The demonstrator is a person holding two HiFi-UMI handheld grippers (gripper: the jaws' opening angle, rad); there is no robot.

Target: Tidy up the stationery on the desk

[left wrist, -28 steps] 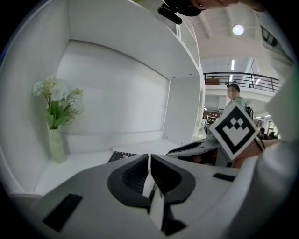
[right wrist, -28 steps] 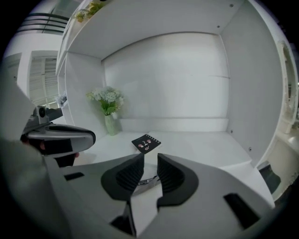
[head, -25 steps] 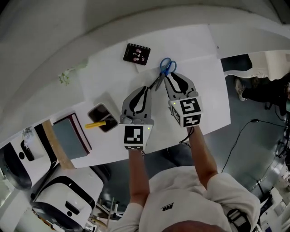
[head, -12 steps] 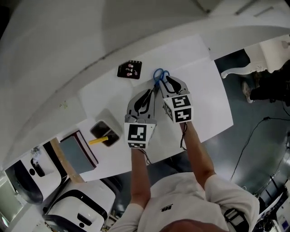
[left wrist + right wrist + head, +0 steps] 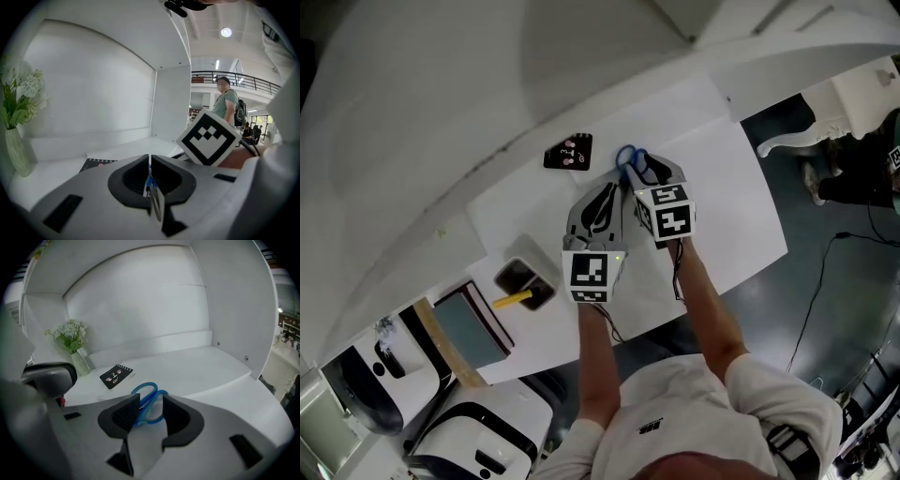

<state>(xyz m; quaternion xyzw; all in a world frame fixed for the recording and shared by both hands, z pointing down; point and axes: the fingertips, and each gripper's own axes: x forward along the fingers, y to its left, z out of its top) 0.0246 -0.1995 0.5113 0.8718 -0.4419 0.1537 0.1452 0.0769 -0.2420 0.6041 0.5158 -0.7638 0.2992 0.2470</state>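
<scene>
White desk (image 5: pixel 733 187): black notebook (image 5: pixel 568 152), flower vase (image 5: pixel 80 363)

In the head view only the blue handles of the scissors (image 5: pixel 627 156) show — the blades run under the left gripper (image 5: pixel 609 190). In the left gripper view just a sliver of blade peeps between the closed jaws, whose body hides the near edge of the notebook (image 5: pixel 97 163). Its cover print is too small to read. The yellow thing (image 5: pixel 514 299) in the cup (image 5: pixel 525 279) — too small to tell.
</scene>
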